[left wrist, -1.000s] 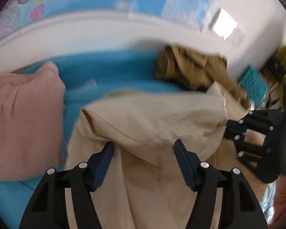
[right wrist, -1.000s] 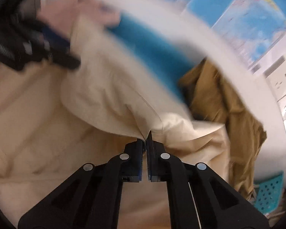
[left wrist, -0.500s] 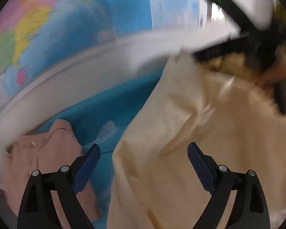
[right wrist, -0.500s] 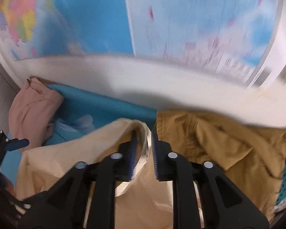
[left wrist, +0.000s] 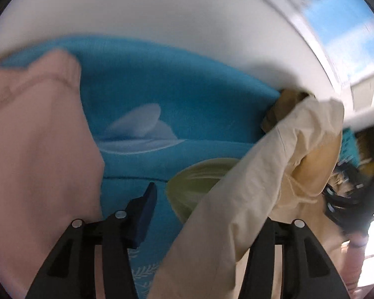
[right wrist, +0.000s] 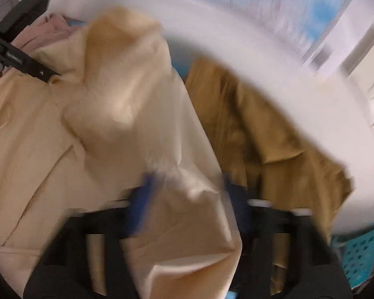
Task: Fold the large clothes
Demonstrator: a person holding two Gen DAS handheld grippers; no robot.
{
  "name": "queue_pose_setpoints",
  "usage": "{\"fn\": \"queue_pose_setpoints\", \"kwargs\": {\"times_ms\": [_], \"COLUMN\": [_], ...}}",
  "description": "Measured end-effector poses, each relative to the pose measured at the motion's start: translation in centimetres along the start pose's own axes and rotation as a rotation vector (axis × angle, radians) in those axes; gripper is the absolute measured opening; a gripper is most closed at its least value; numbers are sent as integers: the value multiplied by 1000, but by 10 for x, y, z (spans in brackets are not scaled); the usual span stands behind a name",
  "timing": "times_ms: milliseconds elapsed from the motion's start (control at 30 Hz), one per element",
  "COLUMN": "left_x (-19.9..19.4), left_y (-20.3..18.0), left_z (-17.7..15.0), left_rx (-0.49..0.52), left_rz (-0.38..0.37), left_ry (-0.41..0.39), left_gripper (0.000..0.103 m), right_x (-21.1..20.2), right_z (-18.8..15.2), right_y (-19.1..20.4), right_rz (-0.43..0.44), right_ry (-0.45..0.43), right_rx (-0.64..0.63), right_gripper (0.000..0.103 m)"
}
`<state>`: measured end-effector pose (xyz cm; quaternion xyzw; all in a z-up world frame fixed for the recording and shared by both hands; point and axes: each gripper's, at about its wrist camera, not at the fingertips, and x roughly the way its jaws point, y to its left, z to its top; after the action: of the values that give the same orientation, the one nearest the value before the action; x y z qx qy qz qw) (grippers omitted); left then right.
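Observation:
A large cream garment lies crumpled over the blue patterned sheet. In the left wrist view a fold of it drapes across the right finger of my left gripper, whose jaws stand wide open with nothing pinched. In the right wrist view my right gripper is blurred, its jaws apart with cream cloth lying loose between them. The left gripper's black body shows at the upper left, touching the cream cloth.
A pink garment lies at the left on the sheet. A tan-brown garment is heaped at the right against the white wall. A teal perforated basket stands at the far right. A map hangs on the wall.
My right gripper has opened and let go of the cream cloth it pinched. My left gripper has swung down towards the sheet, and a cream fold now hangs over its right finger.

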<state>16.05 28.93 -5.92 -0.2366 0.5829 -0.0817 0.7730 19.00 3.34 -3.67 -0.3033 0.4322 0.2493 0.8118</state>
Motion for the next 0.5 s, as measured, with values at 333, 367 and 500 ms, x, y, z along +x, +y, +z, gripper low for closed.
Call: {"fn": "queue_pose_setpoints", "kwargs": {"times_ms": [333,367,500], "left_x": [-101,-112,-124], "left_y": [-17,-20,-39], "left_z": [-84,-105,-184], "left_rx": [163,207,366], "left_rz": [-34,-7,118], "left_ry": [-269,-298,-316], "left_gripper": [91,93,94], "right_x": [-37,-63,-141], "right_z": [-35,-42,-71], "right_y": [-68,-58,0], "right_rz": [168,198,301], "right_ry": [-96,-153,-266], "right_rx": [443,419,242], "right_gripper": [42,58,88]}}
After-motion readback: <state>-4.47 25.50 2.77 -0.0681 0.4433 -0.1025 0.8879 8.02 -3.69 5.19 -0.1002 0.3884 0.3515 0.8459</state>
